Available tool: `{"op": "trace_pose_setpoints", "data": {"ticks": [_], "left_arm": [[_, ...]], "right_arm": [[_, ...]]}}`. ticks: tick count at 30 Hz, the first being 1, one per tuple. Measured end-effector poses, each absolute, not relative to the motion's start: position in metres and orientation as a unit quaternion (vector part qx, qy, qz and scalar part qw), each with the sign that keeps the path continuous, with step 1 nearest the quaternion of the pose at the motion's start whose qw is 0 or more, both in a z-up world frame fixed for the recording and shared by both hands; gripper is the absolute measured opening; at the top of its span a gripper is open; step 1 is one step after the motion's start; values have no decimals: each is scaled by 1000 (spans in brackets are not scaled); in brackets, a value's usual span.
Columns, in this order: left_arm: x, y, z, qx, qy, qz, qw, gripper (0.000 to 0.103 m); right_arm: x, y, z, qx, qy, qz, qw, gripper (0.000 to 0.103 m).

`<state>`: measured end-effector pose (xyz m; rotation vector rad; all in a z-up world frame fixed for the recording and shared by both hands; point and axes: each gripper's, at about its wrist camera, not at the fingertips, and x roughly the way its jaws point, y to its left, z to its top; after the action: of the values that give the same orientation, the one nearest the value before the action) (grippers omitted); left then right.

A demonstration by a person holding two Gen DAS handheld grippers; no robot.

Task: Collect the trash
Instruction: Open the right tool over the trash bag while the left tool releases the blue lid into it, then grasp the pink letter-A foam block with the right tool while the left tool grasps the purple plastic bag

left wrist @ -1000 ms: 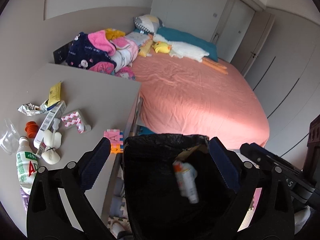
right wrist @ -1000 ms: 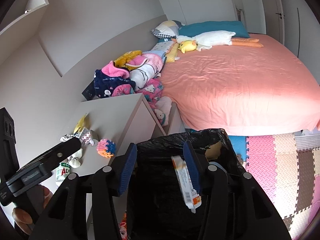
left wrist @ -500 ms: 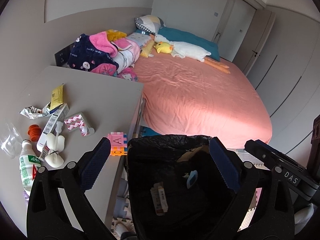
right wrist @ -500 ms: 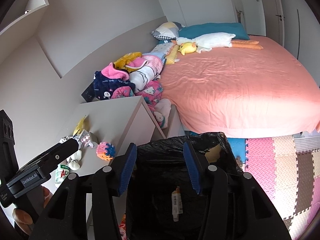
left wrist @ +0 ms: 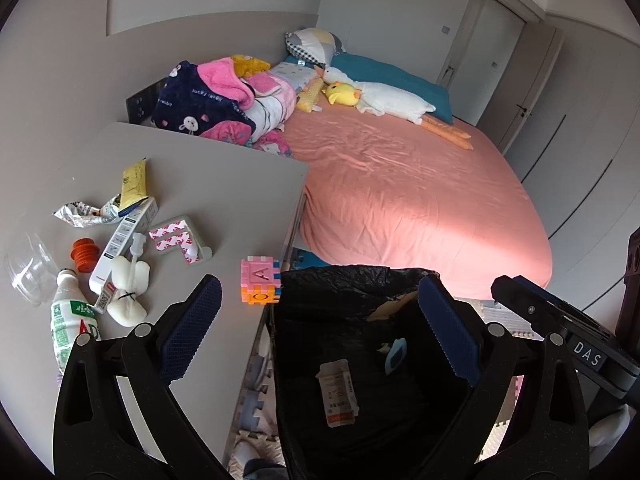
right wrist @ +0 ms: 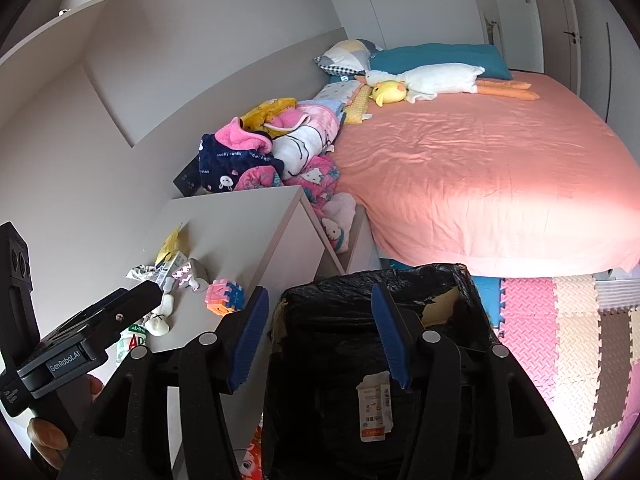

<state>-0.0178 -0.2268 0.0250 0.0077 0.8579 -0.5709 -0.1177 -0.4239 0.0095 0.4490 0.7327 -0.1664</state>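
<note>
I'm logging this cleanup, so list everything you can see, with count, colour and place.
Bin lined with black plastic bag: one, on the floor beside the table.
Flat white paper packet: one, inside the bin.
Grey table: one, left of the bin.
Pink and orange foam cube: one, at the table's edge.
White plastic bottle with green label: one, lying on the table.
Orange ribbed cap: one, on the table.
Yellow sachet: one, on the table.
Pink-sheeted bed: one, behind the bin.
Left gripper: black with blue pads, jaws open, over the bin.
Right gripper: the same colours, jaws open, over the bin.
</note>
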Motion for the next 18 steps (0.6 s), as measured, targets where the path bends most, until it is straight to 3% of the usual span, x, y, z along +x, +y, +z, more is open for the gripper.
{"op": "trace_pose_setpoints", "data": {"ticks": [18], "left_arm": [[-13, -126, 4, -42, 436, -153, 886, 95]], "right_arm": [[-62, -352, -8, 176, 401, 14, 899, 63]]}}
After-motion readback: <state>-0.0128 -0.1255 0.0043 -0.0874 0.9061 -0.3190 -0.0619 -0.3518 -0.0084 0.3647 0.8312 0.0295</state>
